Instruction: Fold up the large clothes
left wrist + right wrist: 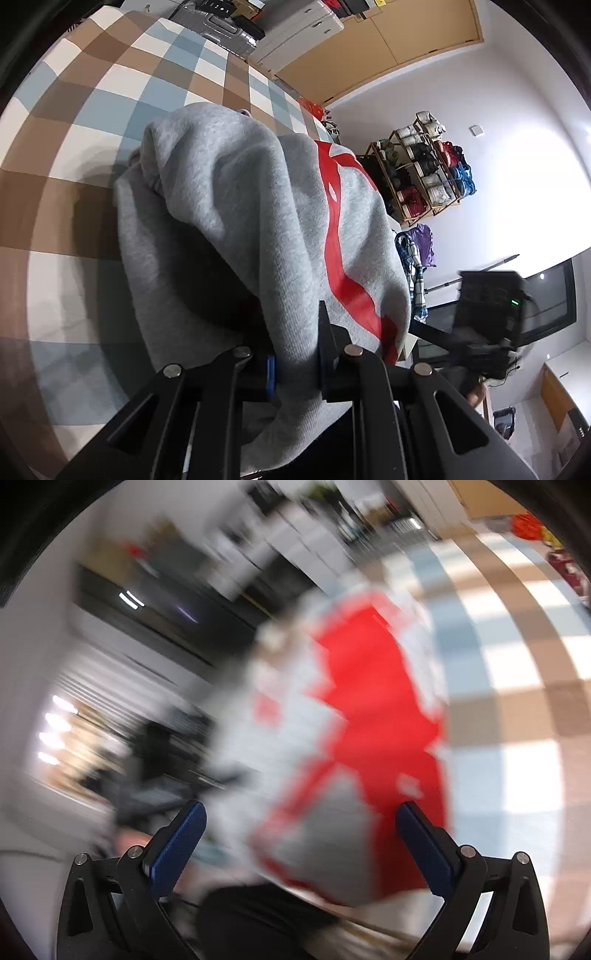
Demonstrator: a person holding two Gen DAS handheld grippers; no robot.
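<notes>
Grey sweatshirt [229, 206] with a big red graphic, lying on a checked cover [110, 92] in brown, white and pale blue. Gripper pads [177, 845] are blue.

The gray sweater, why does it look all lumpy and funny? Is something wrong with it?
Nothing is torn or spilled. The gray sweater looks lumpy because the left tool is shut on a bunch of it, lifting it off the checkered cover, so it hangs in crooked folds. The right tool is open, holding nothing, and its view is blurry.
</notes>
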